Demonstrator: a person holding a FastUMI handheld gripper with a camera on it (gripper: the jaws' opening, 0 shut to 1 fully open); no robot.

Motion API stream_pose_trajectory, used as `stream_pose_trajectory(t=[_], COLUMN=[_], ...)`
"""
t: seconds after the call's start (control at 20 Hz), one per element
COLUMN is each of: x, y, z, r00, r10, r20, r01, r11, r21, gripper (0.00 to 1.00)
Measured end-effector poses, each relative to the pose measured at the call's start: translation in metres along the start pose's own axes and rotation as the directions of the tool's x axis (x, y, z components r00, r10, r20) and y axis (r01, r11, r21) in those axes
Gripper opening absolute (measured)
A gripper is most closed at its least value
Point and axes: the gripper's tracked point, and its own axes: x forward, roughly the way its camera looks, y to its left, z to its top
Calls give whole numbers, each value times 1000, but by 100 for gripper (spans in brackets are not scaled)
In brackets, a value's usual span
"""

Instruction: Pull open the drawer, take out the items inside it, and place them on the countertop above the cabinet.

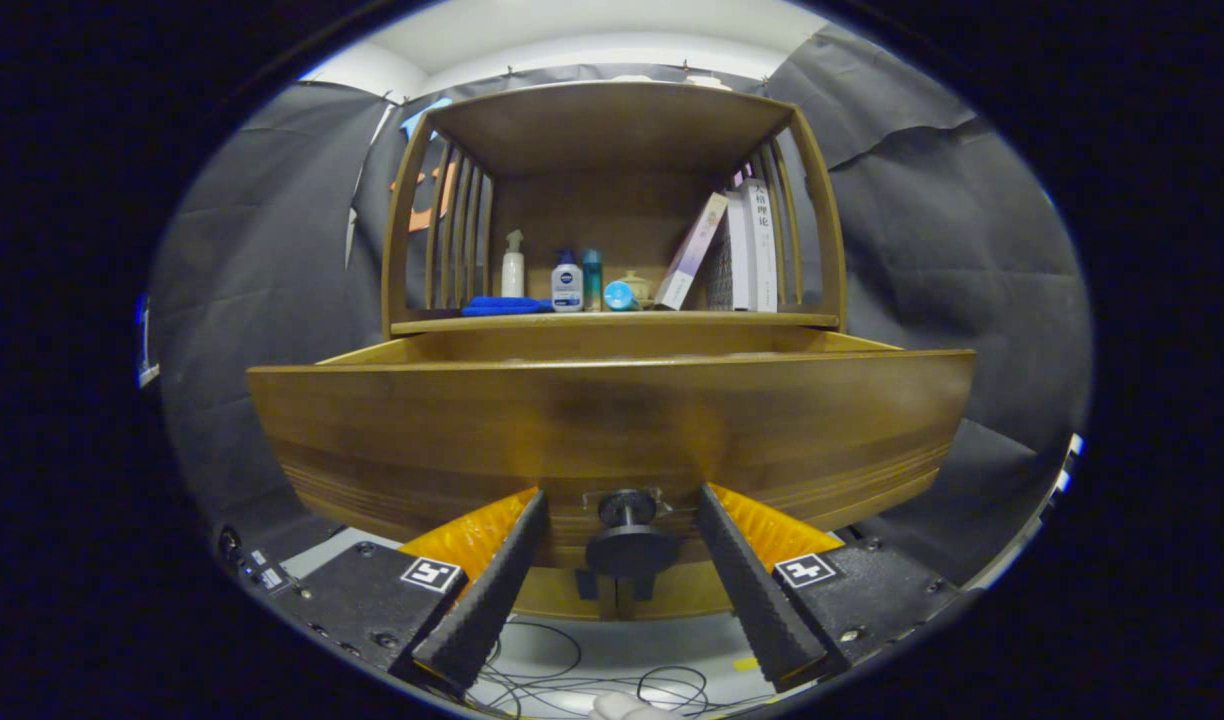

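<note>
Gripper (622, 505) fingers spread wide, clear either side of the drawer (612, 430) knob (627, 510); stiff, heavy-looking wood, best gripped at that knob.

You have one claw (622, 510) with two fingers (492, 585), spread apart. Between them sits one knob (627, 508), and neither finger touches it. Just ahead of the claw is one drawer (612, 420), pulled out. Beyond it, up on the shelf (612, 321), count one blue cloth (505, 306), one white spray bottle (513, 265), one white bottle with a blue cap (567, 283), one tall teal bottle (593, 279) and one round blue thing (620, 295). Next to them are about three books (742, 250), one of them leaning.
</note>
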Motion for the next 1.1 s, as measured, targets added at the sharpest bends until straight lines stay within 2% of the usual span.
stream_pose_trajectory(t=[0.5, 1.1], x=[53, 130], y=[4, 10], z=[23, 40], r00=[999, 997], r10=[-17, -17], r20=[-35, -80], r01=[17, 24], r11=[1000, 996], r21=[10, 88], gripper=[99, 99])
